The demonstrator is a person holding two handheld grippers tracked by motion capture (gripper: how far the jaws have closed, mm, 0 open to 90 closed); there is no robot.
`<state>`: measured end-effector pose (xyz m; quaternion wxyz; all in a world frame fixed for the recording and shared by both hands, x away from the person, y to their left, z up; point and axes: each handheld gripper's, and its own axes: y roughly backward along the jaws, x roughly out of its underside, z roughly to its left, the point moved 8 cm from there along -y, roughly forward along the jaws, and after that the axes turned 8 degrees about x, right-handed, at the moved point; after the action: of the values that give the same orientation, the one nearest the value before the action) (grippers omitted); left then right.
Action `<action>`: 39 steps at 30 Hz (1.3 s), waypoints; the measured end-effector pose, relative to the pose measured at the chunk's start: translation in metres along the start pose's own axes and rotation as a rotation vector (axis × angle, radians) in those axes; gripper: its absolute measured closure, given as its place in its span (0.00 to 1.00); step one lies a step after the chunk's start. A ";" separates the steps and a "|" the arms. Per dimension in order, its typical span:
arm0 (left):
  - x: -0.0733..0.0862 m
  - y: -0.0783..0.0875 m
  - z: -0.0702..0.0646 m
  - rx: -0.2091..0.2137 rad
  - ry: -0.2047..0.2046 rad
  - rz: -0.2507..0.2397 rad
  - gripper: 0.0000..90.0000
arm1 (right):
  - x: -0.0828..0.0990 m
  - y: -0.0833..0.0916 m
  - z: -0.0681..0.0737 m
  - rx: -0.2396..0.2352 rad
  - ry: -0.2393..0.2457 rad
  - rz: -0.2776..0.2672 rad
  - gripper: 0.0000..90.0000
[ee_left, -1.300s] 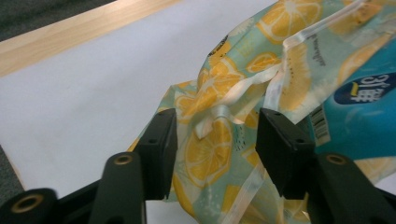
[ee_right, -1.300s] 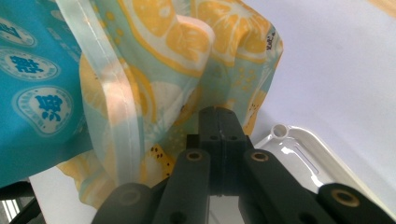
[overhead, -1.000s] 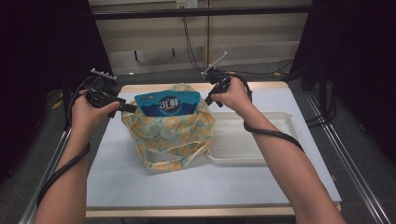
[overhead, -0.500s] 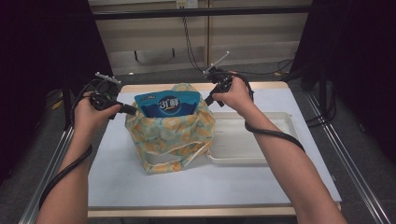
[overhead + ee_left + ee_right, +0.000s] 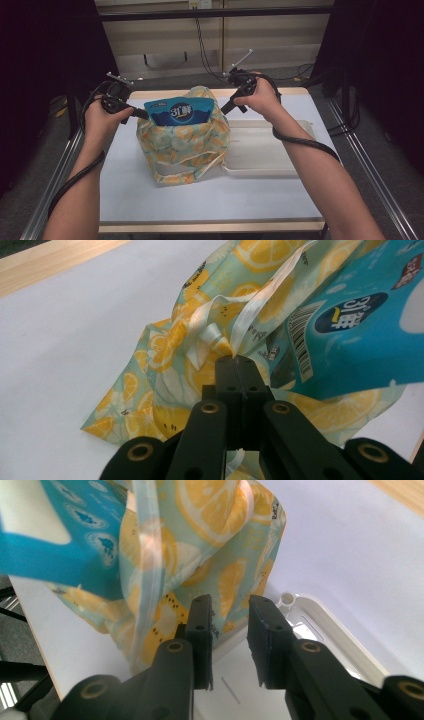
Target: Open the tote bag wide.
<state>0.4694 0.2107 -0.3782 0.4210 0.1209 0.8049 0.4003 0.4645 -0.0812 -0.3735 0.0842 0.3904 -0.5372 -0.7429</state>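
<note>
Left tongs [image 5: 235, 360] clamped, right tongs [image 5: 229, 605] just parted

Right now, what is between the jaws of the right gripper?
Nothing is clamped: in the right gripper view the right gripper has its jaws apart, with a bare gap. Behind the gap are the lemon-print bag and the white tray.

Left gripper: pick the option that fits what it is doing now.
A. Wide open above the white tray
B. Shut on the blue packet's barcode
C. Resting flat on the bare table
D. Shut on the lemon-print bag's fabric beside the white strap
D: in the left gripper view the left gripper has its jaws together, pinching the lemon-print bag where the white strap bunches, with the blue packet off to the side.
</note>
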 end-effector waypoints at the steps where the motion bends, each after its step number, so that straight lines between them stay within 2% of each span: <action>1: -0.001 -0.001 -0.001 -0.005 0.016 -0.014 1.00 | 0.000 0.002 0.001 -0.004 -0.014 -0.008 0.78; 2: -0.002 -0.001 0.000 -0.002 0.007 -0.007 1.00 | 0.001 0.004 0.001 -0.006 -0.009 -0.006 0.77; 3: -0.003 -0.002 -0.001 -0.007 0.025 -0.024 1.00 | 0.002 0.005 0.000 -0.003 0.002 -0.001 0.76; 4: -0.002 -0.001 0.000 -0.005 0.006 -0.003 1.00 | 0.002 0.007 0.001 0.002 -0.001 -0.001 0.75; 5: -0.003 -0.002 -0.001 -0.008 0.024 -0.018 1.00 | 0.002 0.009 0.001 -0.001 0.001 -0.003 0.75; 7: -0.003 -0.002 0.001 -0.009 0.010 -0.001 1.00 | 0.002 0.014 0.002 -0.002 -0.002 -0.014 0.73; 11: -0.003 -0.003 0.001 -0.012 0.016 0.001 1.00 | 0.002 0.022 0.004 -0.012 -0.010 -0.024 0.70; 12: -0.004 -0.004 -0.001 -0.015 0.037 -0.013 1.00 | 0.002 0.023 0.005 -0.017 -0.009 -0.028 0.69; 13: -0.004 -0.005 0.000 -0.015 0.036 -0.012 1.00 | 0.002 0.024 0.006 -0.019 -0.011 -0.029 0.67; 17: -0.002 -0.005 0.001 -0.020 0.041 -0.004 1.00 | 0.004 0.024 0.012 -0.027 -0.003 -0.019 0.66; 18: -0.001 -0.004 0.001 -0.017 0.030 0.004 1.00 | 0.004 0.024 0.013 -0.030 -0.003 -0.020 0.65; 20: -0.002 -0.004 0.000 -0.015 0.043 -0.006 1.00 | 0.004 0.023 0.015 -0.027 0.010 -0.012 0.65; 21: -0.001 -0.003 0.000 -0.018 0.032 -0.001 1.00 | 0.004 0.024 0.016 -0.030 0.021 -0.011 0.65; 23: -0.002 -0.003 -0.001 -0.022 0.045 -0.012 1.00 | 0.003 0.025 0.020 -0.035 0.020 -0.007 0.64; 25: -0.001 -0.001 0.001 -0.020 0.026 0.005 1.00 | 0.003 0.026 0.022 -0.028 0.033 -0.002 0.64; 27: -0.001 0.000 0.001 -0.022 0.029 0.005 1.00 | 0.003 0.027 0.025 -0.033 0.035 0.001 0.64; 30: -0.003 -0.002 0.000 -0.023 0.040 -0.011 1.00 | 0.004 0.025 0.025 -0.030 0.049 0.011 0.64; 31: -0.003 -0.002 0.000 -0.020 0.043 -0.013 1.00 | 0.005 0.022 0.025 -0.032 0.045 0.016 0.65; 32: -0.003 -0.002 0.001 -0.020 0.025 0.004 1.00 | 0.005 0.020 0.025 -0.029 0.046 0.018 0.66; 33: -0.004 -0.004 0.000 -0.025 0.041 -0.013 1.00 | 0.005 0.018 0.025 -0.035 0.052 0.016 0.68; 35: -0.004 -0.003 0.002 -0.018 0.028 0.004 1.00 | 0.004 0.013 0.025 -0.043 0.054 0.012 0.71; 37: -0.006 -0.005 0.003 -0.023 0.041 -0.014 1.00 | 0.003 0.009 0.023 -0.023 0.048 0.021 0.79; 39: -0.006 -0.004 0.006 -0.022 0.026 -0.002 1.00 | 0.000 0.006 0.022 -0.055 0.036 0.015 0.85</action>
<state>0.4781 0.2081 -0.3796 0.4123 0.1100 0.8060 0.4102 0.4479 -0.0672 -0.3658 0.1099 0.3974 -0.5178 -0.7496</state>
